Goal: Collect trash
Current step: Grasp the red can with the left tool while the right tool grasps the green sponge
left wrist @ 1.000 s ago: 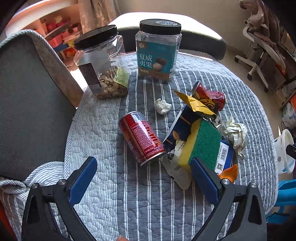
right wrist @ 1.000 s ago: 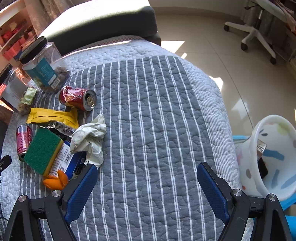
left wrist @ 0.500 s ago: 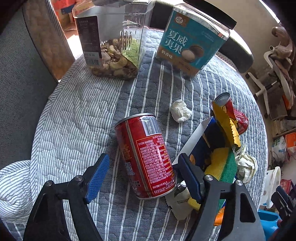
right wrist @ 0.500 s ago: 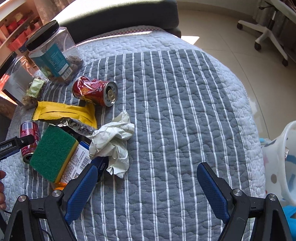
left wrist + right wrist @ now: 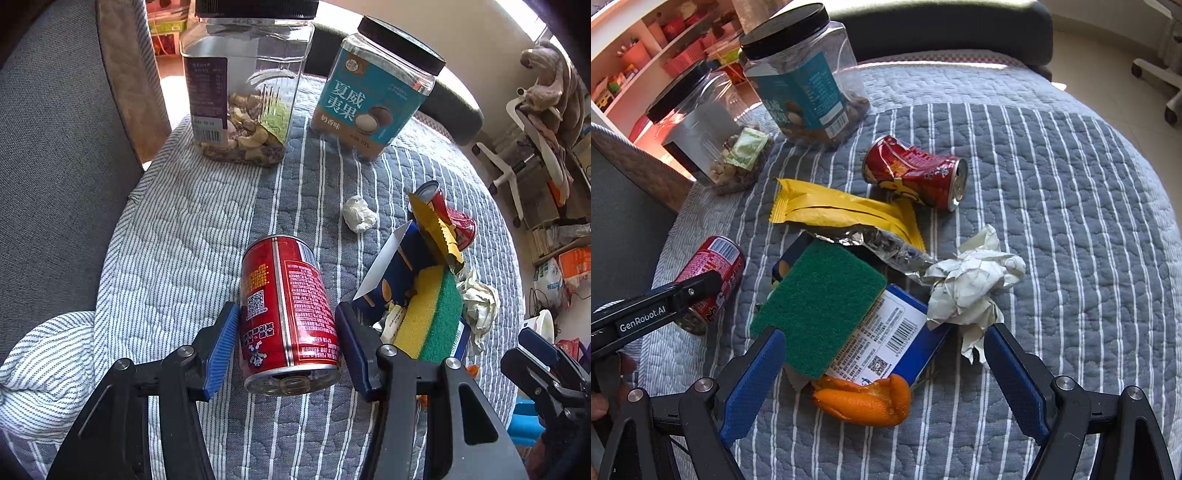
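A red can (image 5: pixel 290 314) lies on its side toward the left edge of a round table (image 5: pixel 177 236) covered in a striped quilt, with the left gripper (image 5: pixel 286 343) set around it. The blue pads flank the can's lower half, each just beside the metal with a thin gap showing on both sides, so the fingers are narrow but not yet pressing. The can looks light and probably empty; its thin wall is smooth and could dent or roll, so a firm hold across the middle of the body, clear of the rim, seems the safest grip.

Toward the near edge, the right gripper (image 5: pixel 884 373) hovers with its fingers spread wide over a heap of litter: a green sponge (image 5: pixel 820 306) lying on a blue box (image 5: pixel 897 332), a piece of orange peel (image 5: pixel 864 400) just in front, and a crumpled paper (image 5: pixel 971 284) beside the right finger. A crushed can (image 5: pixel 916 171) and a yellow wrapper (image 5: pixel 842 212) lie farther in, and two jars (image 5: pixel 306 88) stand at the far edge. A small paper ball (image 5: pixel 358 218) rests near the middle.
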Tool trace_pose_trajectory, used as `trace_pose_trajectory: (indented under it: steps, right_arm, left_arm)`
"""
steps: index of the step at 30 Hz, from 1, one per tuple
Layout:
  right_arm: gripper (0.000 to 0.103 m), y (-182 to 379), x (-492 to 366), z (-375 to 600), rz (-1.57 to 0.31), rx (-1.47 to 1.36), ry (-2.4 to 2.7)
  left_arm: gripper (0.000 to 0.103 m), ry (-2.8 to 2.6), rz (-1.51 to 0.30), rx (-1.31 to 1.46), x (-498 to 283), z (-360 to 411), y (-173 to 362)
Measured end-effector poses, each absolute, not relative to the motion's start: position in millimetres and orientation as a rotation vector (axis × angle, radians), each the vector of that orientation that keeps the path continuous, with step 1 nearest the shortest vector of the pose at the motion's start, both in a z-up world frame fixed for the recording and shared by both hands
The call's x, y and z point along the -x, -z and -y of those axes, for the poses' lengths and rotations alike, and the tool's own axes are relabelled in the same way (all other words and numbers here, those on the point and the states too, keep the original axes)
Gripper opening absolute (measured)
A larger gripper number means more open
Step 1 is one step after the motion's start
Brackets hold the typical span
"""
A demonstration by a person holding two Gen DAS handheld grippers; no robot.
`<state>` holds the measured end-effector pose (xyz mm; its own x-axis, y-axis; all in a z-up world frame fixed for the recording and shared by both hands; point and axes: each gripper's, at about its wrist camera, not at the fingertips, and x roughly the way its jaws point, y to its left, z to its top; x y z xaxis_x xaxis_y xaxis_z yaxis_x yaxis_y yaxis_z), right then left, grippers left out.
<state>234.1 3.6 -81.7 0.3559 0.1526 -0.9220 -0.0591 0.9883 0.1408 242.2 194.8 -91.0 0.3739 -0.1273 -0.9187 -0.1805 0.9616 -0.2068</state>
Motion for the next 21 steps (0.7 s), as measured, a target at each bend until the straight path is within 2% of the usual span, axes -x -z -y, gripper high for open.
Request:
trace_pose_trajectory:
  steps: [12,15,17,21]
  right_arm:
    - [0.089,129,-262,-29,-1.253,-0.272,-0.122]
    - [0.083,141,-266,-32,-1.275,-0.287,-0.108]
    - [0.074,147,-266,-35,-1.289,-0.278,-0.112]
    - [0.069,139,-262,-34,-1.268,-0.258,-0.131]
  left_arm:
    - [0.056,-0.021,-1.12,0.203,-219,-199,60]
    - [0.056,-0.023,-1.118,0.194,-217,-200,59]
    - [0.056,-0.022,-1.116,0.193,-217,-201,59]
    - [0.056,-0.027,-1.1,0.183,-216,-200,55]
